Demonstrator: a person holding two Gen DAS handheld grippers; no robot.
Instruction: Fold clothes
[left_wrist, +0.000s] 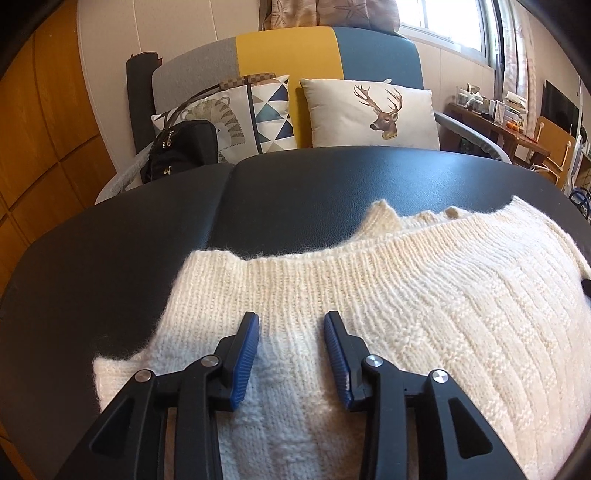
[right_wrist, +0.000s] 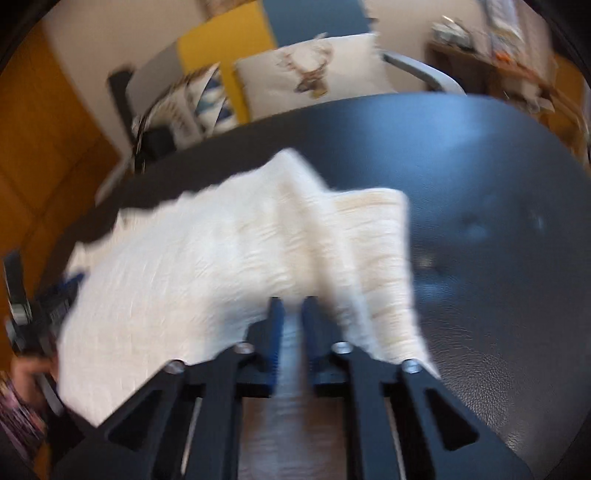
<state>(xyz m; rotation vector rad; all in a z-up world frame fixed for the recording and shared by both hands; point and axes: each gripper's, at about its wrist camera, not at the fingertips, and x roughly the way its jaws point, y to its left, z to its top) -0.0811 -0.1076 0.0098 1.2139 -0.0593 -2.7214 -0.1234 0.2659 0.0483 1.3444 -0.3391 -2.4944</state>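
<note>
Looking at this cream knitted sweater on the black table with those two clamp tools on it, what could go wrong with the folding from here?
The right gripper has pinched a bunched ridge of the sweater; it may have caught more than one layer, so pulling could drag everything into a crooked fold. The left gripper stands open over the sweater, pinning nothing, so that side could slide on the smooth table. The loose knit might also snag on the ribbed fingers.

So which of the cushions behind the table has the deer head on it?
The white cushion on the right, printed with an antlered deer head; the two cushions on the left show a striped animal and blue triangles.
</note>
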